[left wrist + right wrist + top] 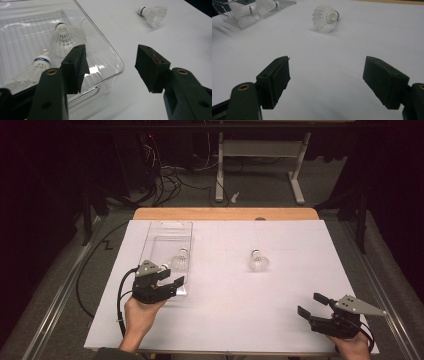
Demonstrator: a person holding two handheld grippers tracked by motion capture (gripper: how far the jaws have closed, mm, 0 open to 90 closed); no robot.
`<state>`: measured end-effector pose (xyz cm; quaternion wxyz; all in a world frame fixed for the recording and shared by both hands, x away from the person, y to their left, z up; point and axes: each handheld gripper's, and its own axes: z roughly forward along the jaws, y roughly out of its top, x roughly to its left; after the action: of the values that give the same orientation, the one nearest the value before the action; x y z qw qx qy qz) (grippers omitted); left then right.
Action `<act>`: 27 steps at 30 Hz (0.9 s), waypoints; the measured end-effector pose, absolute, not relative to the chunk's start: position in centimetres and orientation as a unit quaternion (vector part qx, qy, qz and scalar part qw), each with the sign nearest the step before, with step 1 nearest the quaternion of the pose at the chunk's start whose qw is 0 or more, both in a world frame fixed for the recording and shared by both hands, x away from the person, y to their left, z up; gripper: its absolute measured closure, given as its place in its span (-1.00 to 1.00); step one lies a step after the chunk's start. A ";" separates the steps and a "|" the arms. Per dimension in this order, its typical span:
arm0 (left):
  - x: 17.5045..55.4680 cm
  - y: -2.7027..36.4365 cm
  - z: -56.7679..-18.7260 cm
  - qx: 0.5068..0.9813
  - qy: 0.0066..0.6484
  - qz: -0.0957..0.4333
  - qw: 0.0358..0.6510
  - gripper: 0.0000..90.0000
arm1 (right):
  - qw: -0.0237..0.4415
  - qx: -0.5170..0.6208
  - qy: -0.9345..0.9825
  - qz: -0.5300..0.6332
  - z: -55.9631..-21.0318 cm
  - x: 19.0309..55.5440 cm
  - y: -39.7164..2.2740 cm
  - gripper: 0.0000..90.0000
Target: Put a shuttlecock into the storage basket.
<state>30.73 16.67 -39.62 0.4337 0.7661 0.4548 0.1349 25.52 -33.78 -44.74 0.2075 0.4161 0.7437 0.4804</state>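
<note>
Glare blurred the clear tray (165, 232) walls around two shuttlecocks (65, 37); a third shuttlecock (258, 260) lay on the white table (225, 320). Left gripper (167, 279) hovered at the tray's near corner, jaws apart, empty; right gripper (311, 304) rested low, jaws apart

The worktop (280, 320) is covered by a white sheet (225, 285) that reaches nearly to its left, right and near edges; along the far edge a strip of bare wood (225, 213) shows. A clear plastic tray (170, 231) lies on the sheet in the left half, its long side running from the far edge toward the near edge, well apart from the left edge. A white shuttlecock (258, 260) lies directly on the sheet right of the middle, on its side, apart from the tray and closer to the far edge than the near one.
</note>
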 end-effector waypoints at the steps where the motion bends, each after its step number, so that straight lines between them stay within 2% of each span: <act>1: 30.7 16.6 -39.6 0.767 0.453 0.134 0.433 -0.05 | 0.208 0.416 0.744 0.480 -44.7 25.5 -33.8 -0.51; 27: 31.2 14.5 -39.7 0.780 0.435 0.122 0.433 -0.05 | 0.209 0.416 0.743 0.481 -44.7 25.4 -33.9 -0.51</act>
<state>31.23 14.47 -39.74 0.4325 0.7802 0.4350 0.1222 25.35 -33.85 -44.71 0.2095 0.4160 0.7430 0.4806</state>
